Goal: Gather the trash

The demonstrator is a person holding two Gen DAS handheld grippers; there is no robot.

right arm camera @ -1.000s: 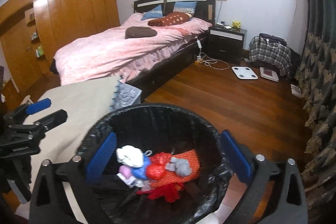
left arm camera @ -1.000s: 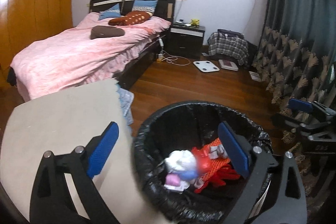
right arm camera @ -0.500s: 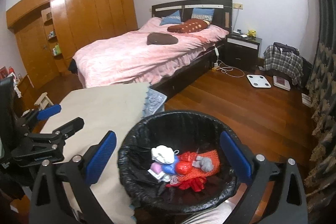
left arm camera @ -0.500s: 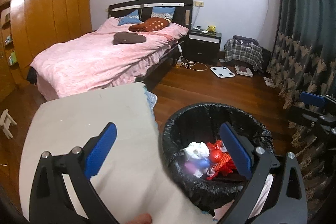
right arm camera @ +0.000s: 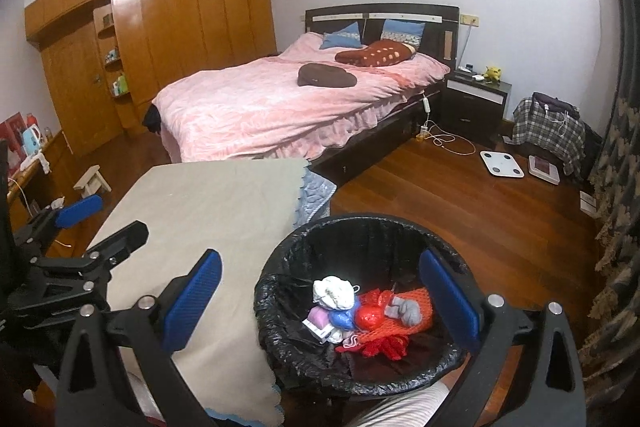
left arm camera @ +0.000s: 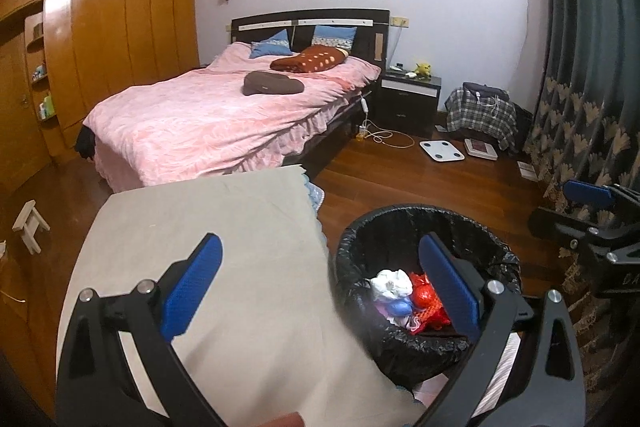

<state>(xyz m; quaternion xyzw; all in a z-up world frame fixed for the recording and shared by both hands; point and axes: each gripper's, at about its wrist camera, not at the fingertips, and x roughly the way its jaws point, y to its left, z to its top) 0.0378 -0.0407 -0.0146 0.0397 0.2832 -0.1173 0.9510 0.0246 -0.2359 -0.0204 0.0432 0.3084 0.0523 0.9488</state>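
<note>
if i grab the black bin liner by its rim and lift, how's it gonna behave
The bin liner looks like thin, crinkled plastic, so it would probably be floppy and bunch up between the pads. The trash inside is a small pile of crumpled wrappers and netting, so the load is likely light. Thin film may stretch or tear if pinched at a single point.

The left gripper (left arm camera: 320,287) and the right gripper (right arm camera: 320,301) are both held with jaws wide apart, holding nothing between them.
</note>
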